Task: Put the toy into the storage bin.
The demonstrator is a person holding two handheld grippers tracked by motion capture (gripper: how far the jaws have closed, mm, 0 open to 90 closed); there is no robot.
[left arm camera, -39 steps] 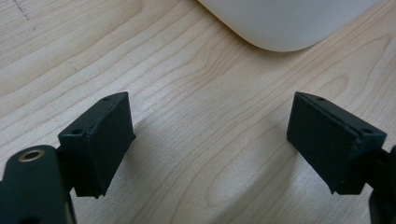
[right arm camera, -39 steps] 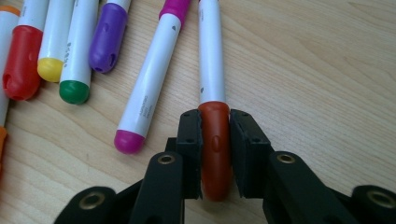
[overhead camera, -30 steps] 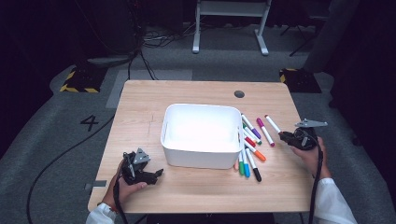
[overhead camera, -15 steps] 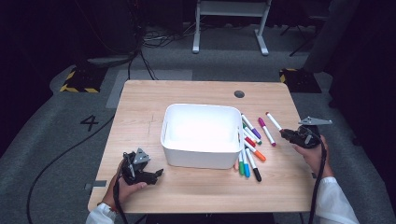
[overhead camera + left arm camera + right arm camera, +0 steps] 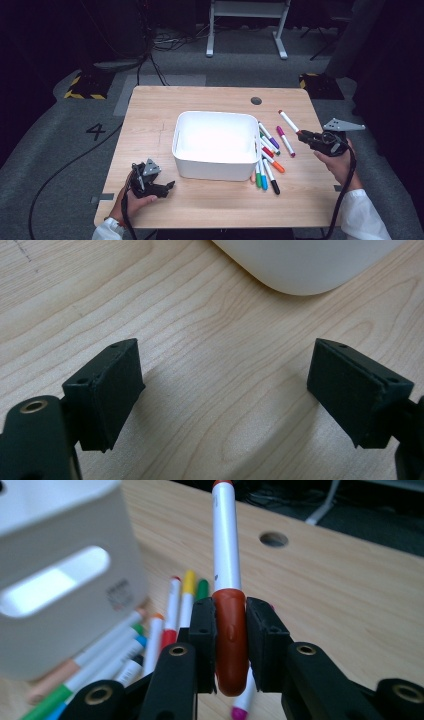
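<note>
In the left gripper view, the left gripper [image 5: 225, 390] is seen with its two black jaws spread wide apart, one at about 8 o'clock and the other at about 4 o'clock. Nothing is held between them; bare table [image 5: 220, 345] of pale grained wood is seen in the gap. Soft shadows are cast on the wood beside each jaw. The rounded corner of a white bin [image 5: 305, 262] is seen at about 1 o'clock, well apart from both jaws

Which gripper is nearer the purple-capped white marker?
Right. The right gripper, shut on a red-capped white marker, sits just right of the purple-capped white marker. The left gripper is open at the table's near-left, beyond the white plastic bin.
</note>
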